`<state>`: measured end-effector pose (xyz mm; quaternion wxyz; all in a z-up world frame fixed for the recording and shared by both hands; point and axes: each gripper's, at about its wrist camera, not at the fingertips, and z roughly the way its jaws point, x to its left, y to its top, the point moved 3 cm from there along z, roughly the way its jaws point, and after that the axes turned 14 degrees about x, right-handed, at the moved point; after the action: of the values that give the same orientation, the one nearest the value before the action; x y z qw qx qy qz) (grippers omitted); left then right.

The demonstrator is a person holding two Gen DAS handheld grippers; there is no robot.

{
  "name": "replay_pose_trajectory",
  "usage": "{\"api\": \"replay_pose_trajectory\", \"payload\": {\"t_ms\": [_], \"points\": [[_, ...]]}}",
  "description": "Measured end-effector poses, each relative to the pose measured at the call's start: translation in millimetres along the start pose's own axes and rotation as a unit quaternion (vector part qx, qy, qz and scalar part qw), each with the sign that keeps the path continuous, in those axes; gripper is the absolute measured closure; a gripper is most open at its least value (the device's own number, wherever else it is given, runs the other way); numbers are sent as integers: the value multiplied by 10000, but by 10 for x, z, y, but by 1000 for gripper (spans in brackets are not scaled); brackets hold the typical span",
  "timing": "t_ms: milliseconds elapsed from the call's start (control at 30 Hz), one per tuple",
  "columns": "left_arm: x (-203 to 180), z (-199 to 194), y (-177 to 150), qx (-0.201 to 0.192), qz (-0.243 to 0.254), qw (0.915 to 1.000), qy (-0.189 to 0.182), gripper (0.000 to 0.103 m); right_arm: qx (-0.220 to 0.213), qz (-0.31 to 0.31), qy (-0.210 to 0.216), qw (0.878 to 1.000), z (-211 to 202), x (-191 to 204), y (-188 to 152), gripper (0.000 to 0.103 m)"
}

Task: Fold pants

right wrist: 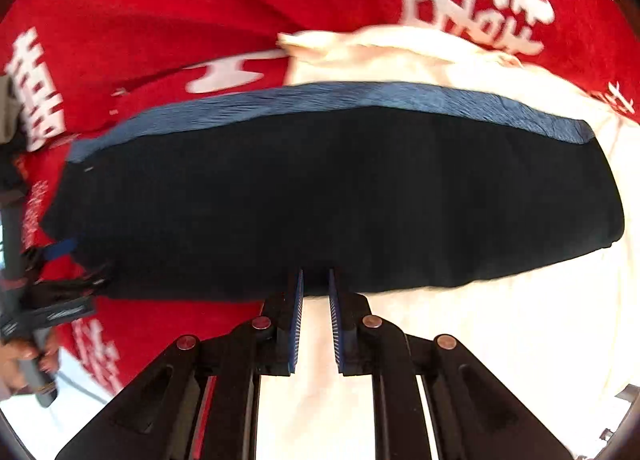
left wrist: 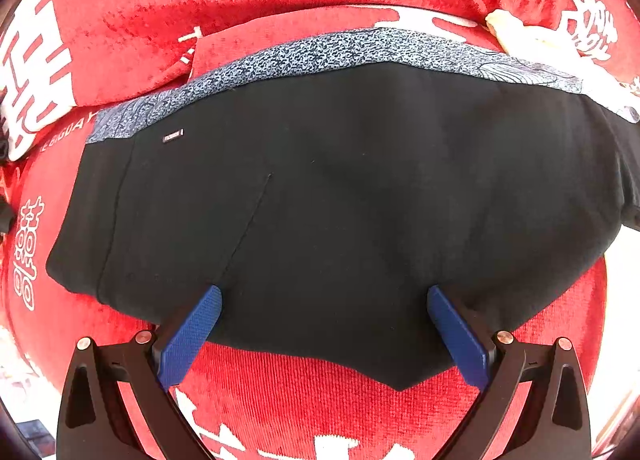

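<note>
the black pants (left wrist: 340,196) lie folded into a wide, flat bundle on a red cloth (left wrist: 320,384) printed with white characters. a blue-grey patterned waistband (left wrist: 340,48) runs along the bundle's far edge, and a small label (left wrist: 173,136) sits near its left end. a stitched seam slants down the left half of the fabric, and the near edge comes to a blunt point at the bottom centre.

in the left wrist view the left gripper (left wrist: 324,296) hangs over the near edge of the pants with its jaws spread wide apart, nothing between them; its blue pads (left wrist: 192,336) overlap the black fabric in the picture, though whether they touch it cannot be told.

in the right wrist view, which is blurred, the right gripper (right wrist: 316,280) sits at the near edge of the pants (right wrist: 332,196) with its jaws drawn close, a narrow gap between them; whether fabric is pinched at the tips cannot be told. a cream cloth (right wrist: 460,340) lies under and to the right of the pants, over the red cloth (right wrist: 180,0). at the left edge of this view the person's left hand (right wrist: 24,360) grips the handle of the other tool.
</note>
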<state>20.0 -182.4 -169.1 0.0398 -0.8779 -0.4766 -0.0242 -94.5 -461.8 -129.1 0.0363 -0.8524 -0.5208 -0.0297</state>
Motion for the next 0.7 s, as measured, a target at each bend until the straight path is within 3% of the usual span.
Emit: {"api": "replay_pose_trajectory", "payload": {"t_ms": [67, 133, 333, 433, 533, 600, 700], "points": [[-15, -19, 15, 86, -46, 9999, 72, 0, 210, 97, 1, 9997, 138, -118, 3, 89], [-46, -59, 37, 220, -126, 9995, 207, 0, 86, 116, 165, 9998, 132, -169, -29, 89], [-333, -260, 97, 427, -84, 9987, 260, 0, 146, -258, -46, 9995, 158, -131, -59, 88], [-562, -319, 141, 514, 37, 9981, 342, 0, 446, -56, -42, 9990, 218, -270, -122, 79], [-817, -368, 210, 539, 105, 9981, 286, 0, 383, 222, 214, 9988, 117, -500, -184, 72], [-1007, -391, 254, 541, 166, 9981, 248, 0, 375, 414, 259, 9981, 51, -687, -219, 59], [-1265, -419, 327, 549, 287, 9978, 228, 0, 466, 670, 325, 9961, -26, -967, -271, 54]]}}
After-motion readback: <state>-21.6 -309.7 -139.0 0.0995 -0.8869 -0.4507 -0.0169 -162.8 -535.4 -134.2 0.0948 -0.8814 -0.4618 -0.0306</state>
